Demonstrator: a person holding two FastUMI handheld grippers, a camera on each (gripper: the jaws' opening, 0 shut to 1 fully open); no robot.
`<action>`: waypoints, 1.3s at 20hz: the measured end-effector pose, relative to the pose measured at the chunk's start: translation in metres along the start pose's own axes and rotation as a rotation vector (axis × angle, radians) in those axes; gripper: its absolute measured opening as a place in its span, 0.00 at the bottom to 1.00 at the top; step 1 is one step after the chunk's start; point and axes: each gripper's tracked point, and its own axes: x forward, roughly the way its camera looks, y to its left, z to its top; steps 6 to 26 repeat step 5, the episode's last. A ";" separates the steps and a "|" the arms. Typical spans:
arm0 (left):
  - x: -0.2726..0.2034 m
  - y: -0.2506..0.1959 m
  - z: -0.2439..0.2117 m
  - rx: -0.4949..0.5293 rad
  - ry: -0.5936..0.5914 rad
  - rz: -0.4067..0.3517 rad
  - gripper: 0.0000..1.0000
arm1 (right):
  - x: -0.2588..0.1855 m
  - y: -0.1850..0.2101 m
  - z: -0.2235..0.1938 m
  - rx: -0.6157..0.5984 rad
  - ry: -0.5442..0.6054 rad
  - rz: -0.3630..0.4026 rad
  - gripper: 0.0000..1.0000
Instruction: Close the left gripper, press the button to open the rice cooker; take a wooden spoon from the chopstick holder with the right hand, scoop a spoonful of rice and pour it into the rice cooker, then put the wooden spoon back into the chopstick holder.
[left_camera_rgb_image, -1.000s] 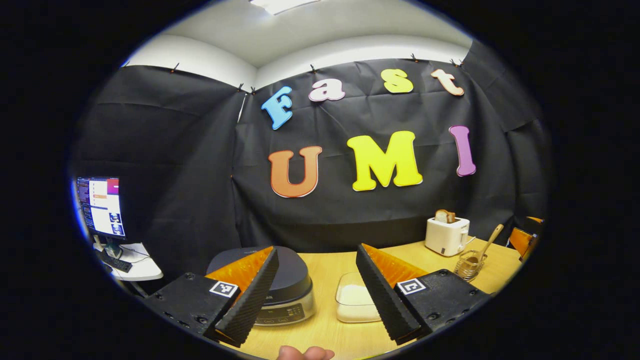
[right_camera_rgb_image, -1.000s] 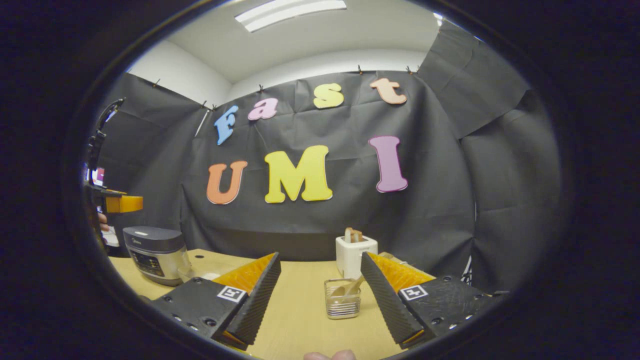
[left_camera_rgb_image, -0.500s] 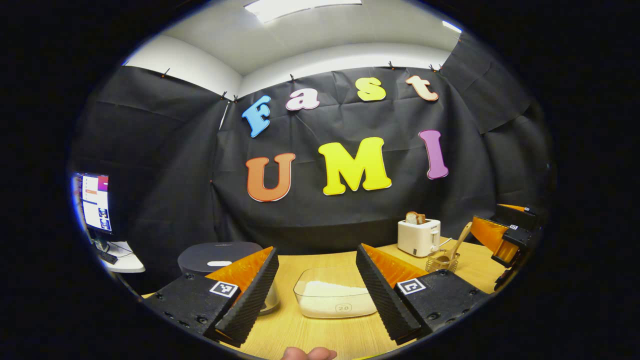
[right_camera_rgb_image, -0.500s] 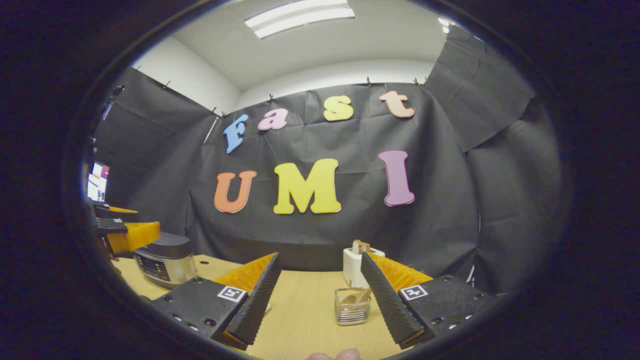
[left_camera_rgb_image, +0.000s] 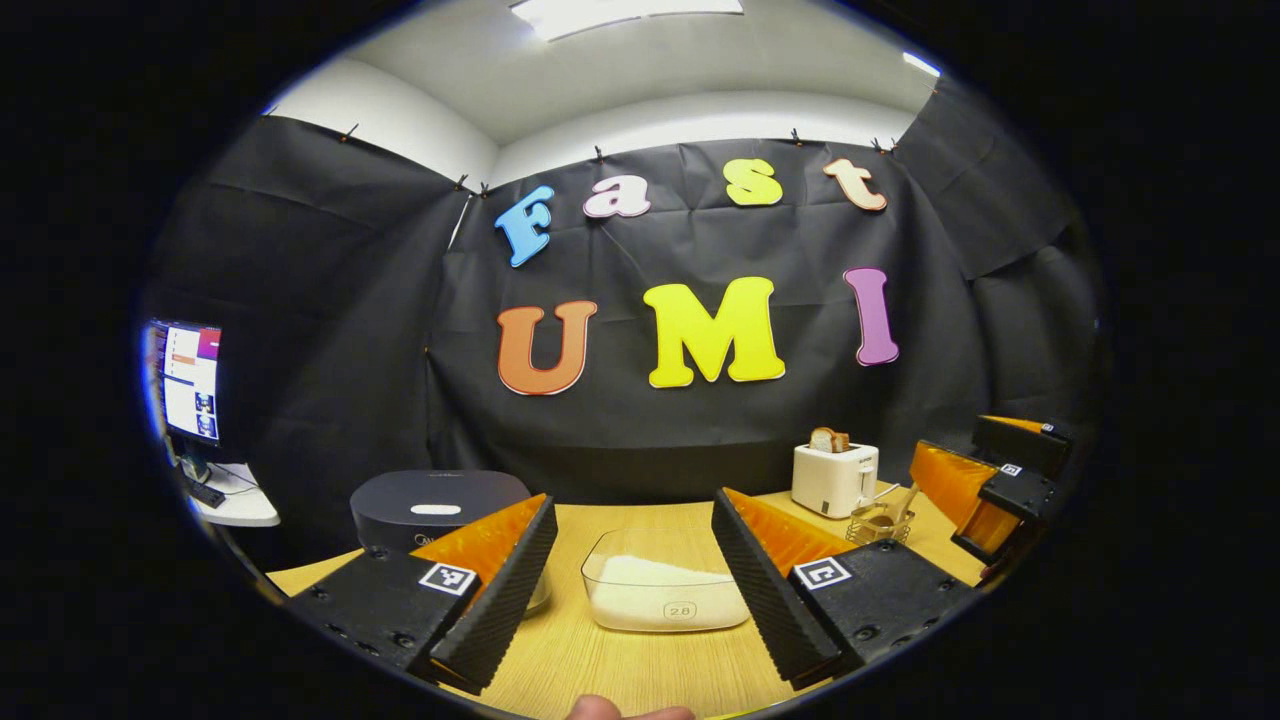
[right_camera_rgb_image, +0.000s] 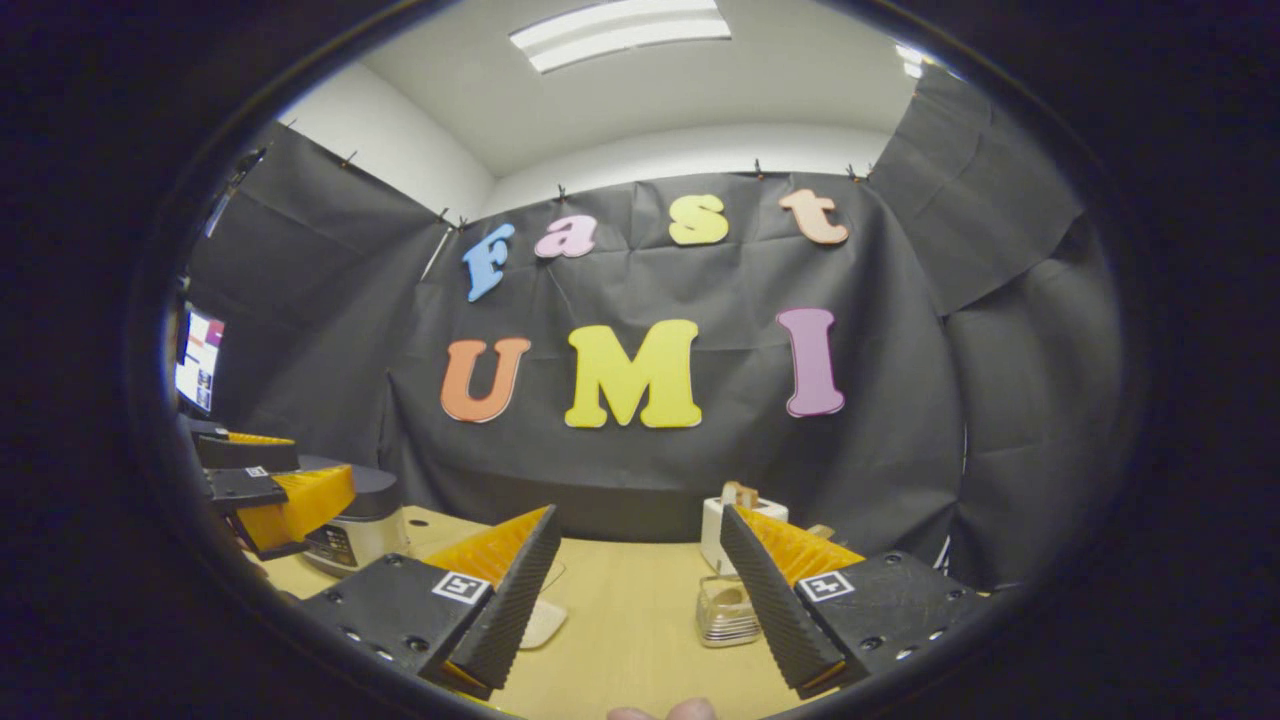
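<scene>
Going left to right: the rice cooker (left_camera_rgb_image: 440, 505) is sitting lid-down just past the left gripper (left_camera_rgb_image: 625, 585), which is hanging spread wide, the rice tub (left_camera_rgb_image: 665, 592) between its fingers, while the right gripper (right_camera_rgb_image: 628, 590), also spread, is facing the chopstick holder (right_camera_rgb_image: 727, 612) with the wooden spoon (left_camera_rgb_image: 900, 503) in it, so start or finish, can't call it.

You are in a staged recording booth, not a real kitchen: black cloth walls clipped up under office ceiling lights (right_camera_rgb_image: 620, 33), a computer monitor (left_camera_rgb_image: 190, 382) on a side desk, kitchen appliances set out on one wooden surface (left_camera_rgb_image: 640, 670).
</scene>
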 end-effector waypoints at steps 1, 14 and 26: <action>0.000 0.000 0.001 0.003 -0.001 -0.009 0.99 | 0.001 0.003 0.000 0.002 0.006 0.002 0.96; 0.001 0.010 0.001 -0.003 0.002 -0.002 0.99 | -0.003 0.018 -0.002 -0.021 0.026 0.011 0.96; 0.001 0.010 0.001 -0.003 0.002 -0.002 0.99 | -0.003 0.018 -0.002 -0.021 0.026 0.011 0.96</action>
